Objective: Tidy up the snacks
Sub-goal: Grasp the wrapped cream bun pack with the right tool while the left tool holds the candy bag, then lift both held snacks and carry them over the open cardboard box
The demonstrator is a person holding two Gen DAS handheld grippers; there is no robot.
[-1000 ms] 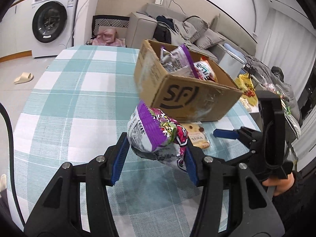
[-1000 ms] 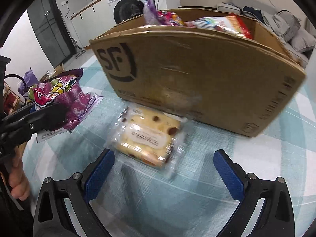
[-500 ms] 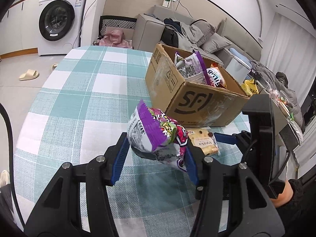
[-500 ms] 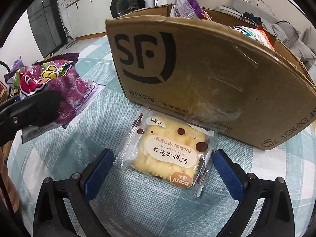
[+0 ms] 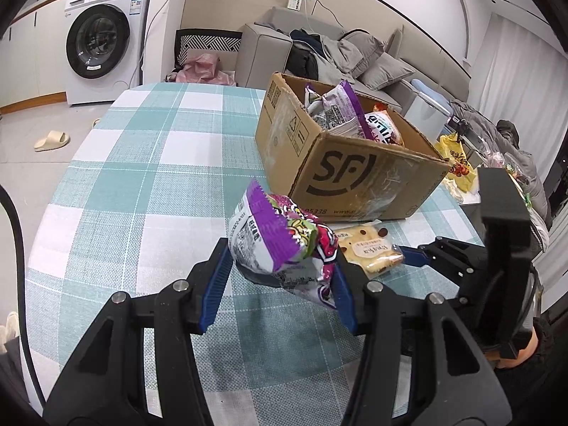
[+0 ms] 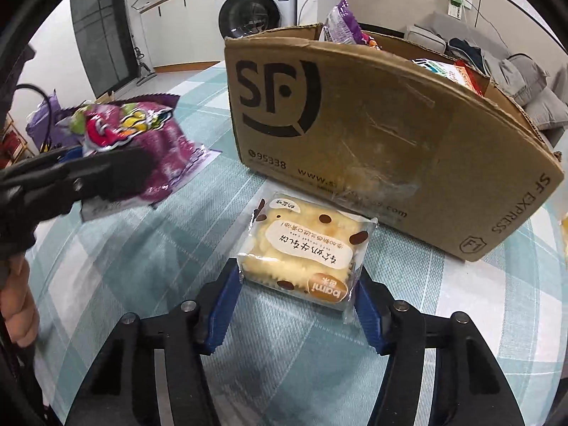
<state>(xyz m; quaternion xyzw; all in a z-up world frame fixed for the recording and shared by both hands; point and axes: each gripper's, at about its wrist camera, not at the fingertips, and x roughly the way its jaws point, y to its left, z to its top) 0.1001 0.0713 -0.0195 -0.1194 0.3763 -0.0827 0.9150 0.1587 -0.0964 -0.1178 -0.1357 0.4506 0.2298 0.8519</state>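
Nearest in the left wrist view: left tool (image 5: 280, 284), blue pads clamped on a crumpled purple snack bag (image 5: 280, 245), lifted clear of the worktop (image 5: 142, 184).

Nearest in the right wrist view: right tool (image 6: 296, 301), jaws just closed in, blue pads now pressed against both sides of a clear-wrapped yellow cake (image 6: 301, 248) with brown dots and a "bami" label. Cake resting on the teal-and-white checked cloth of the worktop, near end between the pads, far end just short of the box.

Left in that view: the left tool with its purple bag, and part of a hand (image 6: 17, 305) at the frame edge.

Just beyond the cake: an open cardboard box (image 6: 372, 135), printed "SF" in black, standing on the worktop. Inside, poking above the rim: another purple bag (image 5: 340, 110) and a red-and-white packet (image 5: 385, 129).

Right of the box in the left wrist view: a yellow bag (image 5: 458, 163) off the worktop's edge.

Farther back: a grey sofa (image 5: 355, 56) piled with clothes and cushions, a white washing machine (image 5: 103, 39) at far left, a beige slipper (image 5: 51, 140) on the tiled floor.
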